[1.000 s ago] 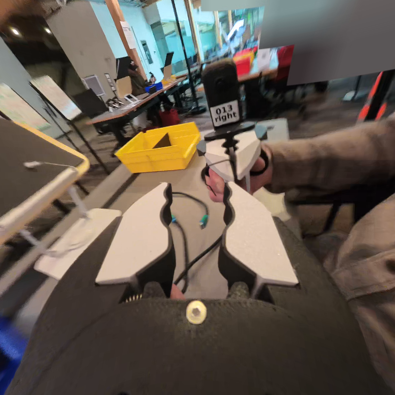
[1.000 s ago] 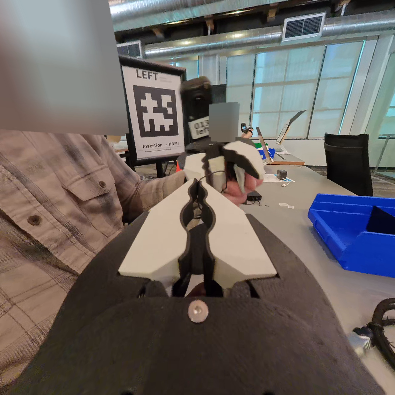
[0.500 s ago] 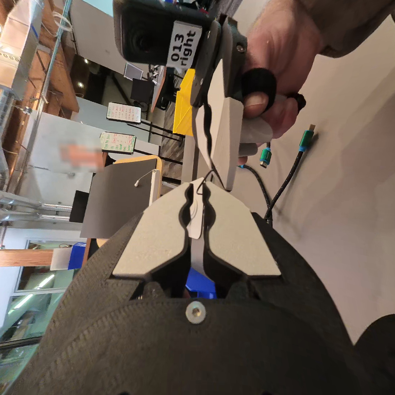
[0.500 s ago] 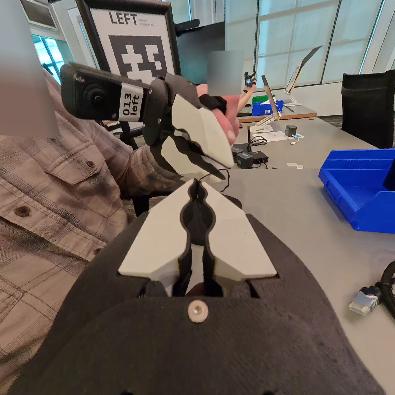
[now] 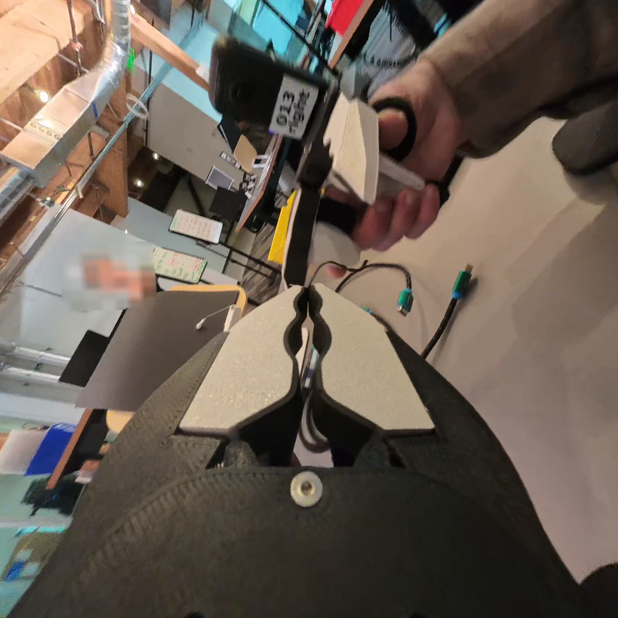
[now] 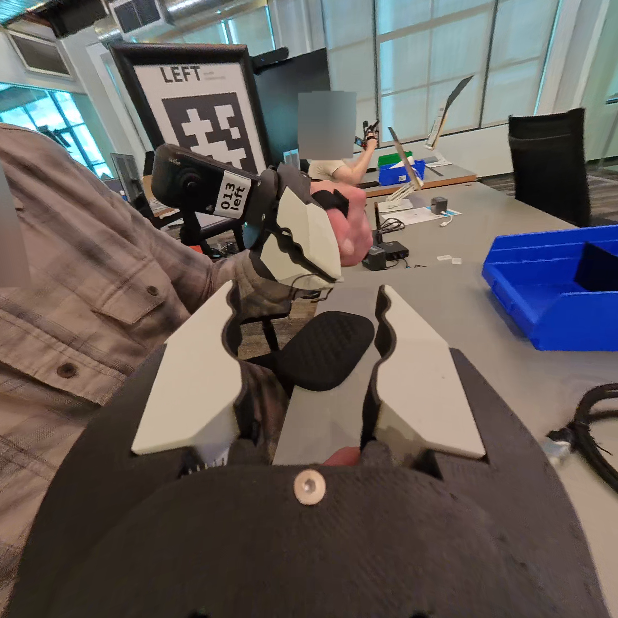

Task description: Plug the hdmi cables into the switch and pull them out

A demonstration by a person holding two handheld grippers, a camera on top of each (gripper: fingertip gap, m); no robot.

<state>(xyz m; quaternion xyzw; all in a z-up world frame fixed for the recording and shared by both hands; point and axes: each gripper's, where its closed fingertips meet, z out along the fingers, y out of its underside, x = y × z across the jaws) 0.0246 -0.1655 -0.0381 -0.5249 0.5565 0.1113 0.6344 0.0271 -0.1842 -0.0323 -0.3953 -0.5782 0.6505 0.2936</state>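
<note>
The HDMI cables [image 5: 444,321] lie loose on the grey bench [image 5: 535,301], two green-collared plugs [image 5: 404,298] near its far side in my left wrist view; another dark bundle [image 6: 588,431] with a silver plug sits at the bench's right edge in the right wrist view. The switch I take to be the small black box [image 6: 396,250] farther back on the bench, though it is too small to be sure. I judge the cables light and floppy, braided jackets giving fair friction; the stiff plug housing just behind the collar is where I would pinch, never the cord. Neither tool is down there. My left gripper [image 5: 307,296] is rolled sideways in the air, fingertips pressed together on nothing I can see except perhaps a thin wire. My right gripper [image 6: 306,296] faces it, jaws wide apart and empty (tips nearly meeting).
</note>
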